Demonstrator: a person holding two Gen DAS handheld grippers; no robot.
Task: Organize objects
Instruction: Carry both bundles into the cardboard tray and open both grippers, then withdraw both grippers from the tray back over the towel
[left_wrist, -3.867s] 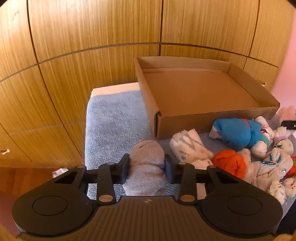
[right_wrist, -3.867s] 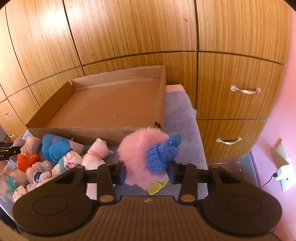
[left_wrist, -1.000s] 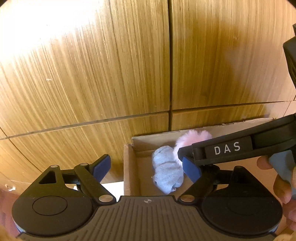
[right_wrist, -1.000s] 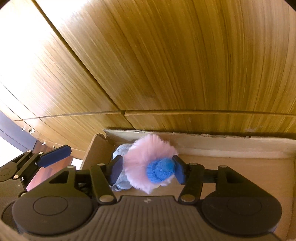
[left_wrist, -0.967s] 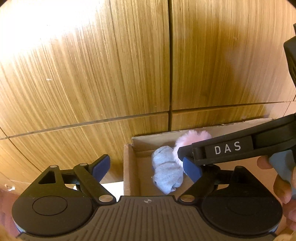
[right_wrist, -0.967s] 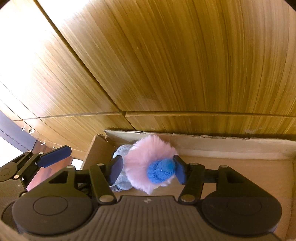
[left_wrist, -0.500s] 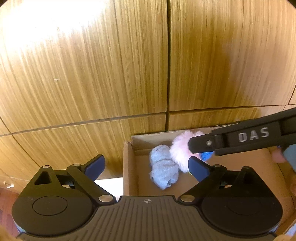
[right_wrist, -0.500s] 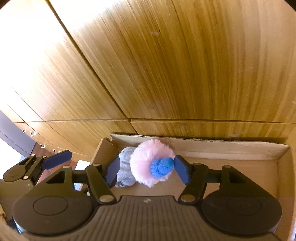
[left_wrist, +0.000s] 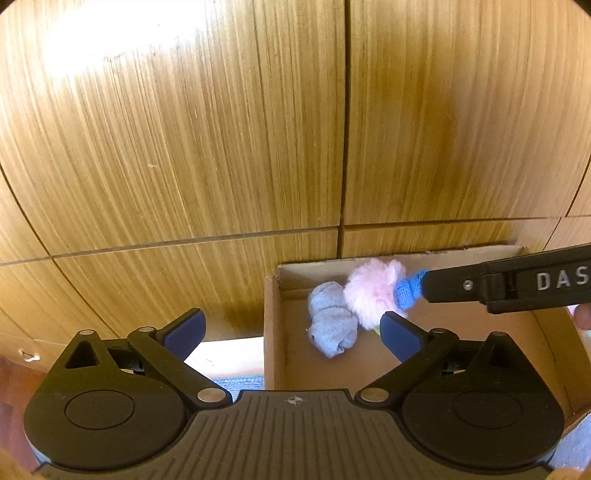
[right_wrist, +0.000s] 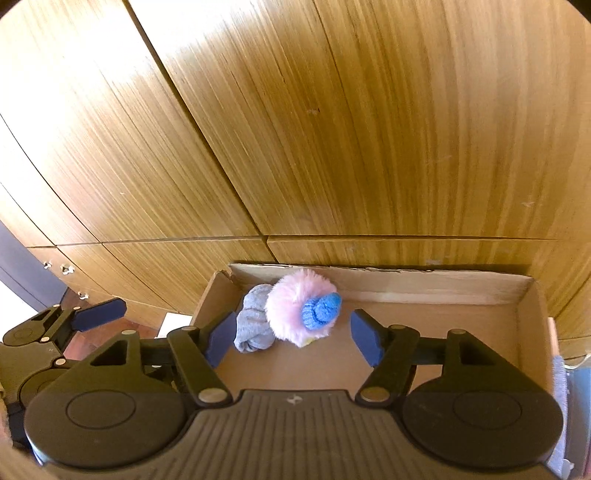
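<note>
While the cardboard box (right_wrist: 436, 291) is set against the wooden cupboard doors (right_wrist: 332, 129), a grey sock roll (right_wrist: 255, 325) and a fluffy pink sock with a blue end (right_wrist: 295, 308) are seen touching in its far left corner. Both the left gripper (left_wrist: 291, 328) and the right gripper (right_wrist: 290, 338) have just been opened, and nothing is held.
</note>
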